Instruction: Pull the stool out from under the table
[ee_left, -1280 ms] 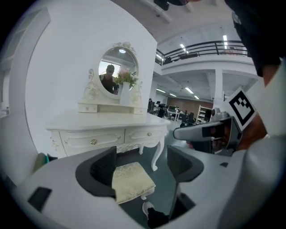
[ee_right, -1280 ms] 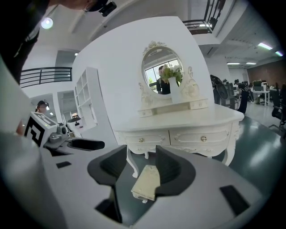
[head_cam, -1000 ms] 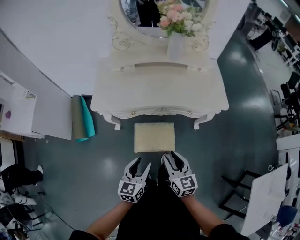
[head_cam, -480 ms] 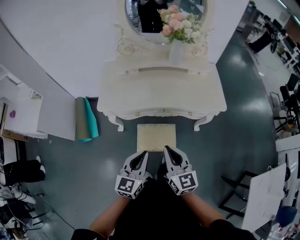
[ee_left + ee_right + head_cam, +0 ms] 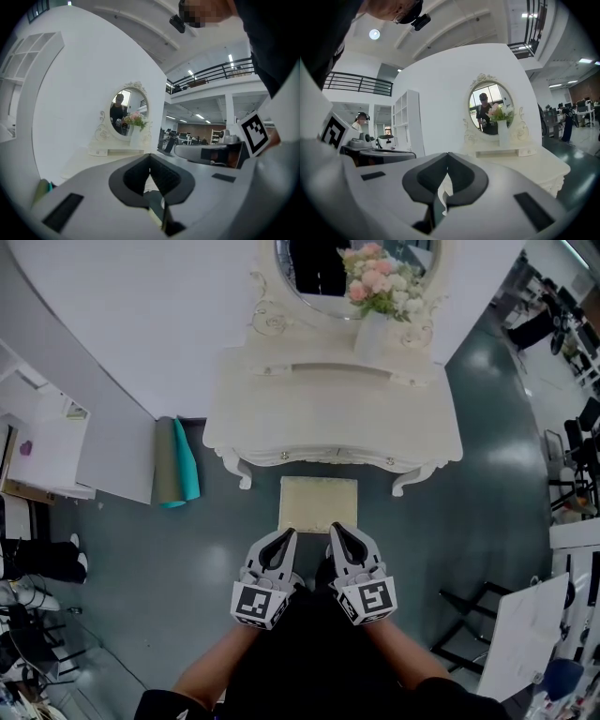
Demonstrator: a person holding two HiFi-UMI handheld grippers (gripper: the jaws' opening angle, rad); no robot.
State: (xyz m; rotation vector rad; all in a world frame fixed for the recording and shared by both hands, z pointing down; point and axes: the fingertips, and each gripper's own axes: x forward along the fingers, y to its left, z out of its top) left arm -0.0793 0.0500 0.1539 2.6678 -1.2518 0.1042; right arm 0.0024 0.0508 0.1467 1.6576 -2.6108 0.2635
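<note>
The stool (image 5: 319, 504), with a cream rectangular cushion, stands on the dark floor just in front of the white dressing table (image 5: 333, 423). Its far edge lies near the table's front rail. My left gripper (image 5: 290, 534) hangs over the stool's near left corner, above it. My right gripper (image 5: 335, 529) hangs over the near right corner. Both are shut with nothing between the jaws. In the left gripper view the shut left gripper (image 5: 150, 160) points at the table and mirror. The right gripper (image 5: 447, 157) does the same in its own view.
A vase of flowers (image 5: 375, 296) and an oval mirror (image 5: 323, 273) stand at the table's back. Rolled grey and teal mats (image 5: 172, 465) lean left of the table. A white shelf unit (image 5: 47, 451) is further left. A black frame (image 5: 464, 620) and a white board (image 5: 527, 634) stand at right.
Both grippers stood open a second ago and are now shut, empty. Both look larger and higher in the head view. The head view has shifted, so the table and stool sit slightly lower and to the right.
</note>
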